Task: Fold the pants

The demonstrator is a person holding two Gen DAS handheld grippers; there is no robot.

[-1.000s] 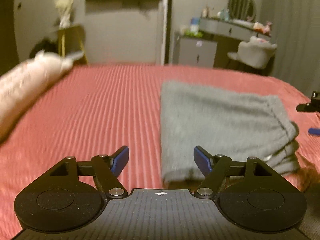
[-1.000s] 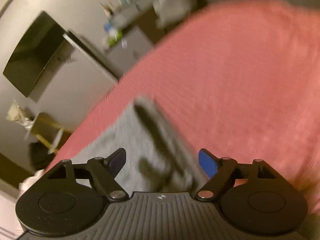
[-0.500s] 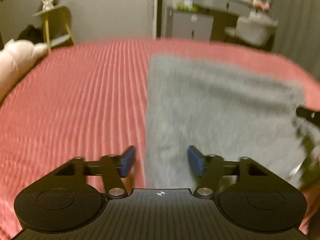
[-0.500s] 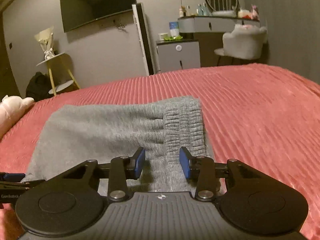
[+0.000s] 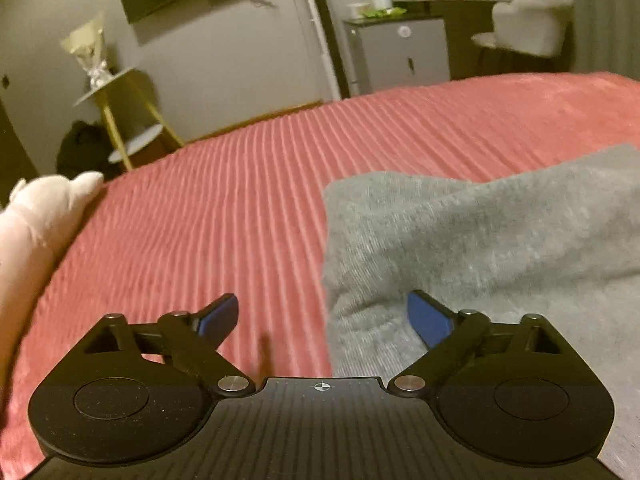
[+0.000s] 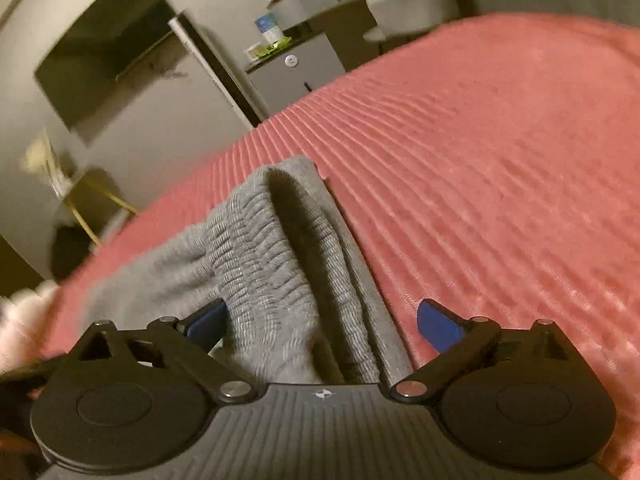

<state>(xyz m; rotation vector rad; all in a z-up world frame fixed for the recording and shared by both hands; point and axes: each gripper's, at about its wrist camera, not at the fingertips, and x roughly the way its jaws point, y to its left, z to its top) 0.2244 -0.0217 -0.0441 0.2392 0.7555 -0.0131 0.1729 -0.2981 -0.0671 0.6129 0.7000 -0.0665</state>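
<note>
Folded grey pants (image 5: 480, 240) lie on a red ribbed bedspread (image 5: 240, 208). My left gripper (image 5: 320, 312) hovers low over their left edge. Its jaws are opening wide. The fabric's bunched corner sits between the fingers, close to the right blue pad (image 5: 424, 320), and the pads do not press it. In the right wrist view the pants' ribbed elastic waistband (image 6: 264, 264) runs away from me. My right gripper (image 6: 318, 316) straddles it, jaws opening to full width. The waistband lies between them without being squeezed.
A pale plush pillow (image 5: 40, 220) lies at the bed's left edge. Beyond the bed stand a yellow-legged side table (image 5: 120, 92), a small grey cabinet (image 5: 400, 52), a wall TV (image 6: 108, 48) and a pale chair (image 5: 528, 24). Bare bedspread (image 6: 500, 160) stretches right of the pants.
Both grippers narrowed partway and have spread wide again. The left one slid left, so the pants' edge now sits between its fingers. The right one dropped closer over the waistband and tilted.
</note>
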